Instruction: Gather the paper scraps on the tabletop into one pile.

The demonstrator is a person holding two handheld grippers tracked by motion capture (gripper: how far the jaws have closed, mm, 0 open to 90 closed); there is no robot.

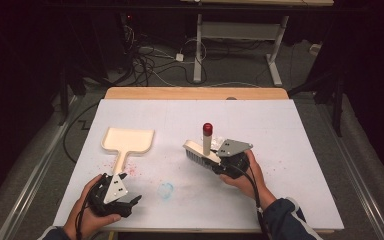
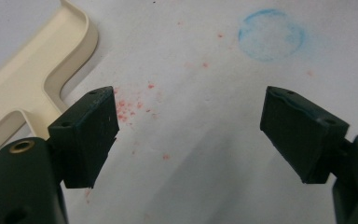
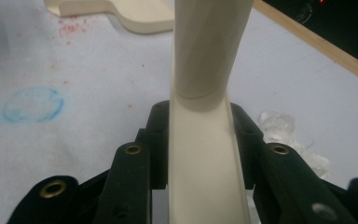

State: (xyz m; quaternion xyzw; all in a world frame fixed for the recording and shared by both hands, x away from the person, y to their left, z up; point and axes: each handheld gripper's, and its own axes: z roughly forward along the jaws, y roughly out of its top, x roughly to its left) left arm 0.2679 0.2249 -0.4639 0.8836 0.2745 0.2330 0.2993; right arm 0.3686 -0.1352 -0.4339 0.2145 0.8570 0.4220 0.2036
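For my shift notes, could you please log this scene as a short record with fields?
right gripper: shut on the brush, handle upright
left gripper: open, holding nothing, near the dustpan's handle
dustpan: flat on the table, left of the brush
red crumbs: scattered beside the dustpan
blue ring mark: between the grippers

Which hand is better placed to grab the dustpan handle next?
Left. The left gripper is open, empty, just short of the dustpan handle. The right gripper is clamped on the brush and farther away.
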